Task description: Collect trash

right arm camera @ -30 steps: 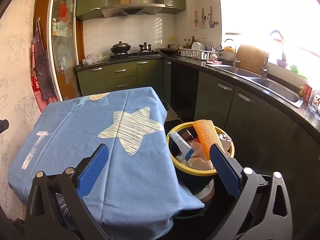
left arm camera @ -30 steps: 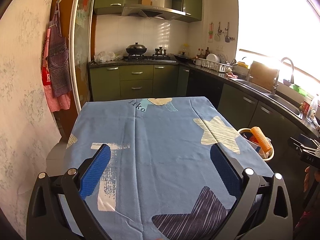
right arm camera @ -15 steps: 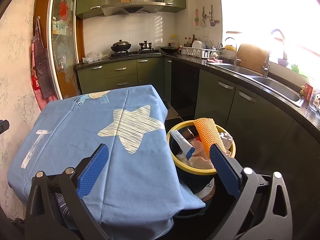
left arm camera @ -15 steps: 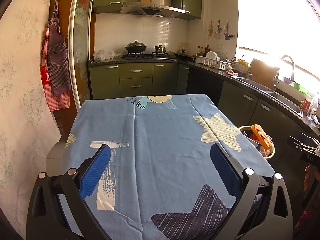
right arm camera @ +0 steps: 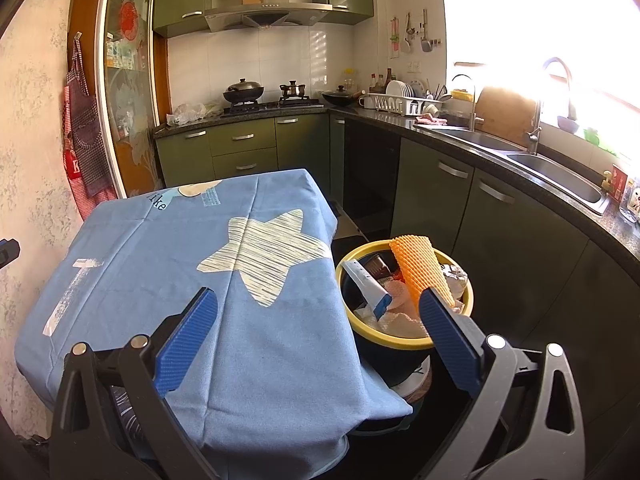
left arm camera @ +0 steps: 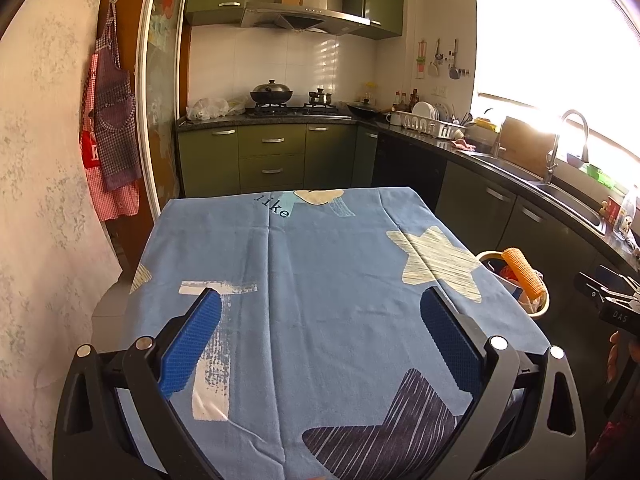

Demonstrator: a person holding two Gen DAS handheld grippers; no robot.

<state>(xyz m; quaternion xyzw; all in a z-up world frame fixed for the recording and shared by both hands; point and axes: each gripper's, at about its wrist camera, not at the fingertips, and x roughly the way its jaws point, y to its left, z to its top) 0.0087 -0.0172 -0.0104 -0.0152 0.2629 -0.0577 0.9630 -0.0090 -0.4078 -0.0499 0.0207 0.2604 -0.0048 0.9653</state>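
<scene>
A yellow-rimmed dark bin [right arm camera: 400,342] stands on the floor at the table's right side, filled with trash: an orange foam net [right arm camera: 418,268], a white and blue tube [right arm camera: 370,286] and crumpled paper. The bin [left arm camera: 538,312] shows at the right of the left wrist view, the orange net [left arm camera: 524,274] sticking out. My right gripper [right arm camera: 320,334] is open, held over the table's right edge and the bin. My left gripper [left arm camera: 322,334] is open above the blue tablecloth [left arm camera: 320,272], nothing between its fingers. The other gripper [left arm camera: 612,300] shows at the far right.
The table wears a blue cloth with star prints [right arm camera: 264,256]. Green cabinets [right arm camera: 240,148], a stove with pots [right arm camera: 244,94], a dish rack [right arm camera: 404,102] and a sink [right arm camera: 560,174] line the back and right. Aprons [left arm camera: 110,120] hang on the left wall.
Both views have drawn slightly back and up from the table. Both grippers stay open and empty; the bin and its trash have not moved.
</scene>
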